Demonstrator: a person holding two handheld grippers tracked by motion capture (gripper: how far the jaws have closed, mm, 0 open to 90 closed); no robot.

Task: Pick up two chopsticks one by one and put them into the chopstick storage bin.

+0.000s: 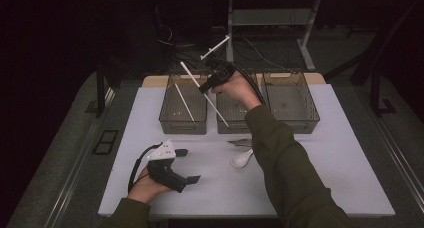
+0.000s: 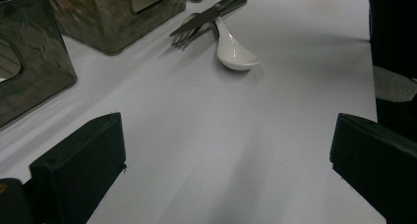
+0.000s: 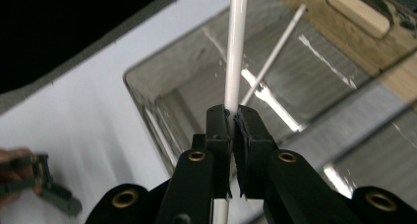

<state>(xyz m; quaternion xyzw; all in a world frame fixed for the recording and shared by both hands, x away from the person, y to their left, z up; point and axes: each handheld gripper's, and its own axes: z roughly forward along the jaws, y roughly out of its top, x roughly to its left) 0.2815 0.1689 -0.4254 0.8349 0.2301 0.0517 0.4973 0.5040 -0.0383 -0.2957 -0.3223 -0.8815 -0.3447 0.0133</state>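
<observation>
My right gripper [image 1: 206, 87] hovers over the gap between the left bin [image 1: 170, 119] and the middle bin [image 1: 235, 125], shut on a long white chopstick [image 1: 217, 110] that slants down toward the table. In the right gripper view the jaws [image 3: 233, 118] pinch this chopstick [image 3: 236, 47] above the left bin [image 3: 147, 101]. A second white chopstick [image 1: 184, 102] lies inside that bin, leaning on its wall [image 3: 275, 52]. My left gripper [image 1: 187, 165] rests low at the front left with its jaws wide apart [image 2: 226, 155] and nothing between them.
A white ceramic spoon [image 1: 241, 159] lies mid-table beside a dark fork and knife [image 1: 240, 142]; in the left gripper view the spoon [image 2: 236, 54] sits ahead, with the fork and knife [image 2: 206, 17] behind it. A third bin [image 1: 312, 113] stands at the back right on the white mat [image 1: 345, 178].
</observation>
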